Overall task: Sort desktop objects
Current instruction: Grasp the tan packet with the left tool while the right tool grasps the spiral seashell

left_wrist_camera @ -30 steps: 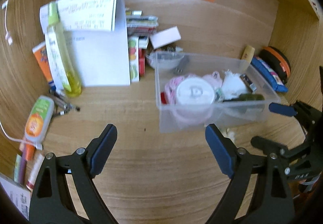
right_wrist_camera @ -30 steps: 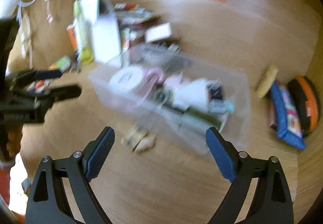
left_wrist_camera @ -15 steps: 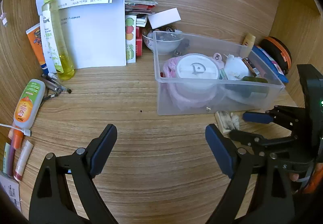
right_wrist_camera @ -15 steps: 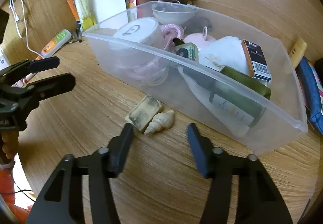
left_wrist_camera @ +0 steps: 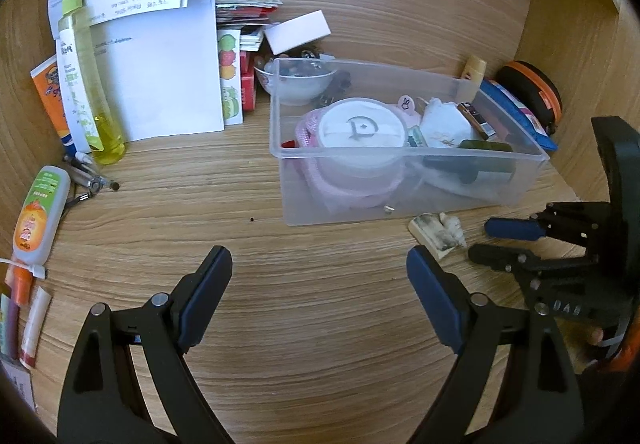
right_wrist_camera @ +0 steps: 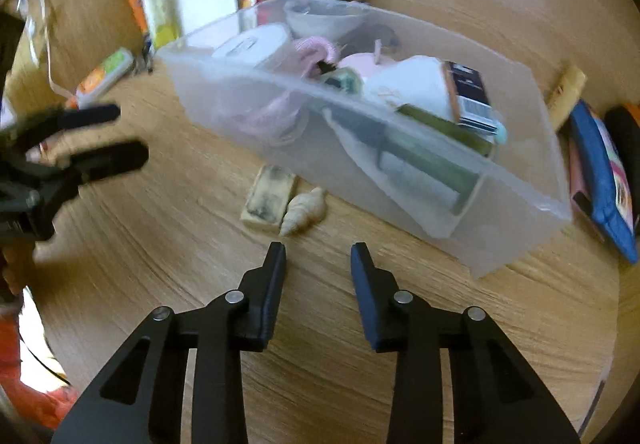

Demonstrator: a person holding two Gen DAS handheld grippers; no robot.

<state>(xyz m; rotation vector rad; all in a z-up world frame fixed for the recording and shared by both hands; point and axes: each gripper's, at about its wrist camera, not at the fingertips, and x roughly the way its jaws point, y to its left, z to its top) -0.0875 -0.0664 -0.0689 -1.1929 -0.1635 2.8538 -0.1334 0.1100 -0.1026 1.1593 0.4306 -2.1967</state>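
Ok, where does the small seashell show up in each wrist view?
Left wrist: seashell right of centre, on the desk just in front of the clear bin, beside a stained eraser.
Right wrist: seashell near centre, just beyond the jaw tips, nothing between them.
Shared landmark: the eraser lying against the shell.

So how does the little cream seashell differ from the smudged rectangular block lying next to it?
The cream spiral seashell tapers to a point; the smudged rectangular block is flat and boxy. The seashell looks clean, the block dark-stained. The seashell lies nearer the clear plastic bin. Both rest on the wooden desk, outside the bin.
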